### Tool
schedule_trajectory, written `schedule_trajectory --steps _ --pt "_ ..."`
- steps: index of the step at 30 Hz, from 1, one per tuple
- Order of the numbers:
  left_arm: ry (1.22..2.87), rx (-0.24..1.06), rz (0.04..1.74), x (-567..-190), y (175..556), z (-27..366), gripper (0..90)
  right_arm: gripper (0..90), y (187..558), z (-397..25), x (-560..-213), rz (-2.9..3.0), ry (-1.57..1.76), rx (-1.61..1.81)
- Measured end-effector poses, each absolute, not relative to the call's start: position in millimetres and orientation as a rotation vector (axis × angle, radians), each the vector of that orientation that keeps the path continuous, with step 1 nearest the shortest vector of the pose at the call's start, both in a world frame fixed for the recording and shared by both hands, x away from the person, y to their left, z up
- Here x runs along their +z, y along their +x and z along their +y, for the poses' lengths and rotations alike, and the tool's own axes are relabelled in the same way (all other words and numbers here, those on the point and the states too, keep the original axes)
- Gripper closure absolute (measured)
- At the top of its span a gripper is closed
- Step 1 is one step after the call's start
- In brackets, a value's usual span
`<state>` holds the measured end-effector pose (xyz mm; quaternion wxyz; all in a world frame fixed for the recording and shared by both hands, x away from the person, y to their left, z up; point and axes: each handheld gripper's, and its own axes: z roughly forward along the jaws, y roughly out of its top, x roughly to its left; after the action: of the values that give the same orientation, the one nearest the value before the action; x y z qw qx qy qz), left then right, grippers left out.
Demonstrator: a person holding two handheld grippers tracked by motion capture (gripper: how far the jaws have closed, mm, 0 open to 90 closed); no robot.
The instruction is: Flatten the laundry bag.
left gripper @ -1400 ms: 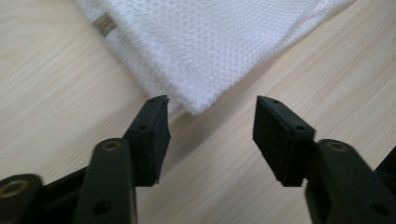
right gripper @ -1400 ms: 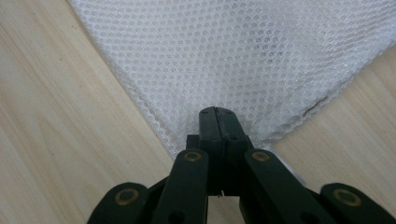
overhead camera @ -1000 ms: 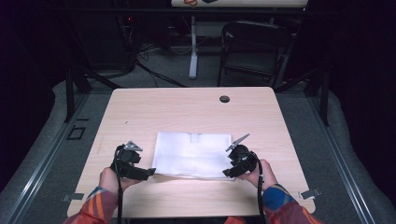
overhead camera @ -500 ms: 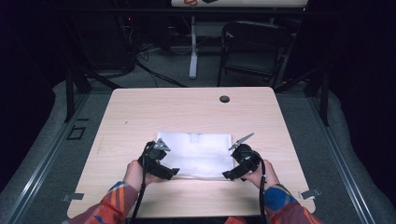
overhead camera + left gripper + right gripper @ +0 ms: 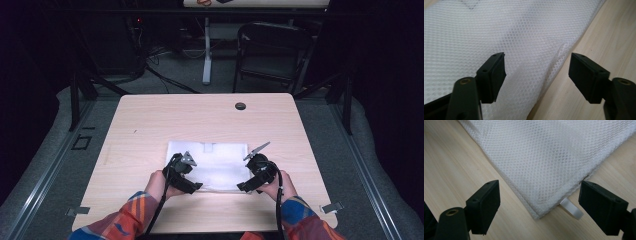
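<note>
A white mesh cloth (image 5: 212,162) lies flat on the wooden table (image 5: 150,130), folded into a rectangle. My left gripper (image 5: 192,187) is open over the cloth's near left part; in the left gripper view its jaws straddle the mesh cloth (image 5: 499,32) along its edge, left gripper (image 5: 537,72). My right gripper (image 5: 245,187) is open at the near right corner. In the right gripper view the mesh cloth's corner (image 5: 541,165) and a small white loop tab (image 5: 571,208) lie between the spread jaws of the right gripper (image 5: 540,206).
A round black grommet (image 5: 240,106) sits near the table's far edge. A dark folding chair (image 5: 272,50) and a white post (image 5: 206,55) stand on the floor beyond the table. Bare wood surrounds the cloth on all sides.
My left gripper has moved right, from the table beside the cloth's left edge onto the cloth's near left part. The right gripper has stayed at the near right corner.
</note>
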<state>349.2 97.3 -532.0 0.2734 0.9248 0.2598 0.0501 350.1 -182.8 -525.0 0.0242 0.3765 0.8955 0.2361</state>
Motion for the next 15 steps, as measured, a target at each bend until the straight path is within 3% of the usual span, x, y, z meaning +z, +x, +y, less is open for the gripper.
schedule_trajectory --steps 10,15 --pt "2.515 0.098 0.634 -538.5 352.7 88.2 44.3 18.6 347.9 -184.6 -526.0 2.772 1.174 0.736" --pt "2.571 0.089 0.592 -544.8 353.6 80.8 55.9 19.3 348.1 -184.8 -526.8 2.775 1.176 0.731"
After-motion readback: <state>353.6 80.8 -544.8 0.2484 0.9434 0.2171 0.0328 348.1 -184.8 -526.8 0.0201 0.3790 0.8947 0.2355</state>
